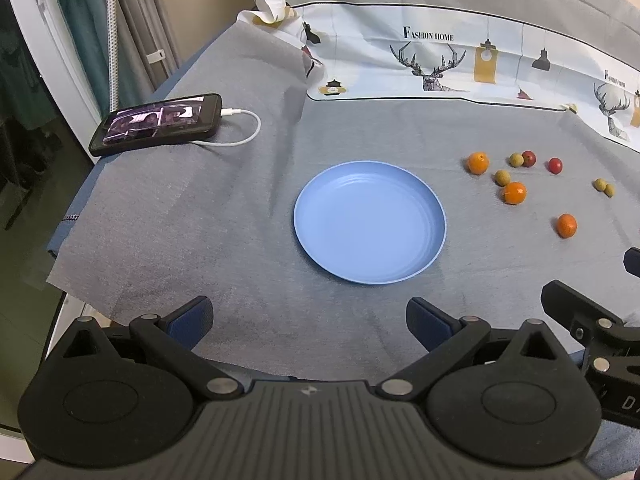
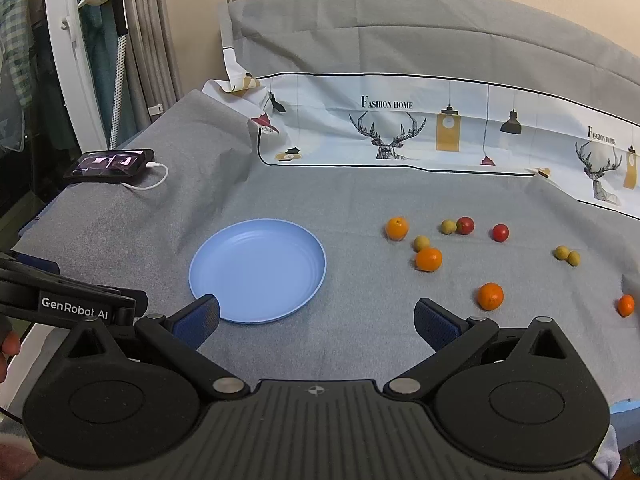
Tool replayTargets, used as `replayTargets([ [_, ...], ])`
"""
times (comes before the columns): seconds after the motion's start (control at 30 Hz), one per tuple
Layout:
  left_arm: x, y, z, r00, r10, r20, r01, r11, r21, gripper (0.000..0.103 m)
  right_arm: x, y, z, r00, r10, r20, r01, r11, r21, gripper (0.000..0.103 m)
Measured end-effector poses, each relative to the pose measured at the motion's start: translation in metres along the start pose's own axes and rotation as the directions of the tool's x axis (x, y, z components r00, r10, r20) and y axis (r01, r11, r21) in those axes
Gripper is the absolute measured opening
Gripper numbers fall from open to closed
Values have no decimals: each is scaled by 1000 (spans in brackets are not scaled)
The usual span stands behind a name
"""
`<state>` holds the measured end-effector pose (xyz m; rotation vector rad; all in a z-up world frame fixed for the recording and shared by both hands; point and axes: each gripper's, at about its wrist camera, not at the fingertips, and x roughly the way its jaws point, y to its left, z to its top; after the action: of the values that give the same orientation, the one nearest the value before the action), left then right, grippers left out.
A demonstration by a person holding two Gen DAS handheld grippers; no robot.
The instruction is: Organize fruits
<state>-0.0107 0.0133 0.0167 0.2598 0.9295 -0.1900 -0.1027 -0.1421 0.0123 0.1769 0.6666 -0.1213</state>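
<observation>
phone [image 1: 156, 124] on cable far left of plate [image 1: 370, 222], fruits [image 2: 428, 259] right, both grippers [image 1: 310, 320] [image 2: 316, 322] wide

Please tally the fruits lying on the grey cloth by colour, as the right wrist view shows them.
Orange fruits: 4
Yellow-green fruits: 4
Red fruits: 2
Total: 10, none on the blue plate.

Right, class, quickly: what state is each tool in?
Left tool: open, holding nothing.
Right tool: open, holding nothing.
</observation>
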Motion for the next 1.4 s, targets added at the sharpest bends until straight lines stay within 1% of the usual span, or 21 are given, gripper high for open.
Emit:
replayTargets([
  [1.4, -5, 1, 1, 1000, 20, 4, -20, 1000, 11, 103, 1, 6, -1, 1000, 0, -4, 0, 1000, -20, 103],
])
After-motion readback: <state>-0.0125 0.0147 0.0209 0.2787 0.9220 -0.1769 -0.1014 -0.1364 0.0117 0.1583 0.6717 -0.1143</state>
